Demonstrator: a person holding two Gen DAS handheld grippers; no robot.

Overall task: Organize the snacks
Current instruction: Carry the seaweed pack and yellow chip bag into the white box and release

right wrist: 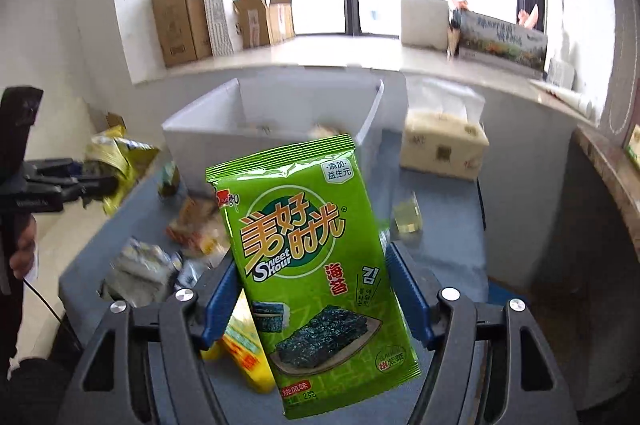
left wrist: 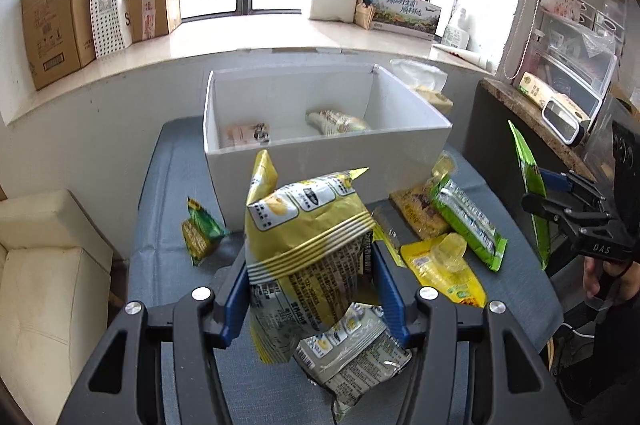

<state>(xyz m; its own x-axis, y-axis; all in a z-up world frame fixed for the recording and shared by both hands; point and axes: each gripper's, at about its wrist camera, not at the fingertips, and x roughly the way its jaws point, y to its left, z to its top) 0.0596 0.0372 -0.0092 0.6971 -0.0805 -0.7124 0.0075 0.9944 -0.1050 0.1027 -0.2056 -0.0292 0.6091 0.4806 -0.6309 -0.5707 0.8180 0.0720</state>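
Centre frame, left gripper [left wrist: 310, 289]: I hold yellow chip bag [left wrist: 308, 225].
Right gripper [right wrist: 310, 291]: clamps seaweed packet [right wrist: 308, 265].
Risk: slick foil slips short of white box [left wrist: 408, 135].

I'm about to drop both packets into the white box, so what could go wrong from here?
1. The left gripper holds two yellow chip bags bunched together; the lower one hangs loose and could slip out before the white box.
2. The green seaweed packet sits tilted in the right gripper, so it might slide free.
3. Both hands heading for the same box could collide over it.
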